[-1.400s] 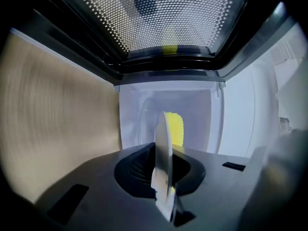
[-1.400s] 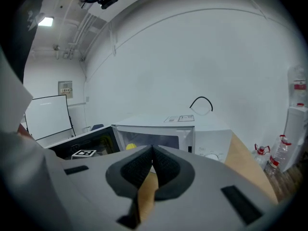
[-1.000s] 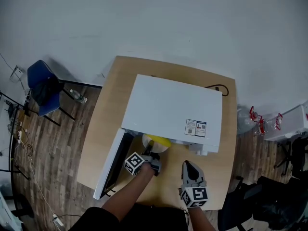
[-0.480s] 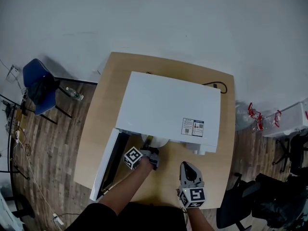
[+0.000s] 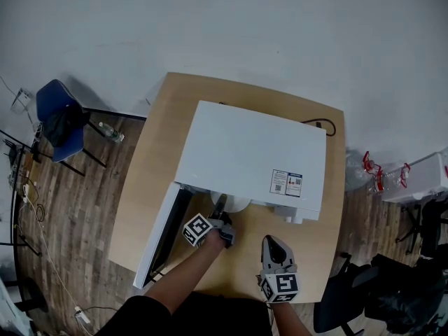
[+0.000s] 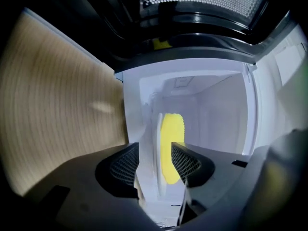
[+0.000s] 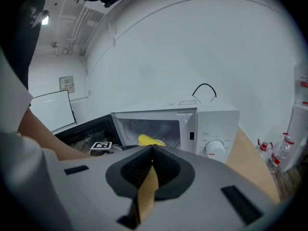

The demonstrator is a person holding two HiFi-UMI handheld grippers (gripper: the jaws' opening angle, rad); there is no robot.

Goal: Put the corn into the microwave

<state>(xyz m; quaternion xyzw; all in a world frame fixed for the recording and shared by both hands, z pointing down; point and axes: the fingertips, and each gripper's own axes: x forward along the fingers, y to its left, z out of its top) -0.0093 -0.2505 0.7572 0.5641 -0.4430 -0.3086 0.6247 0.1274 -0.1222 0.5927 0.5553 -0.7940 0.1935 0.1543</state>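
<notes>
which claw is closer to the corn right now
Left. The left claw is at the microwave mouth, jaws opening, the corn on its plate between them. The right claw hangs shut over the table, outside the microwave.

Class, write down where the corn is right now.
In the left gripper view, the corn lies on a white plate inside the open microwave, at its doorway.

Setting: a sparsely furnished lab or test room, not a home kitchen. Indicators: a white microwave (image 5: 245, 152) stands alone on a wooden table (image 5: 150, 180) near a bare white wall (image 5: 245, 26). Loose cables (image 5: 31, 212) lie on the wood-laminate floor (image 5: 84, 208). Also present: blue chair (image 5: 59, 117), black office chair (image 5: 392, 292), whiteboard (image 7: 50, 110).
</notes>
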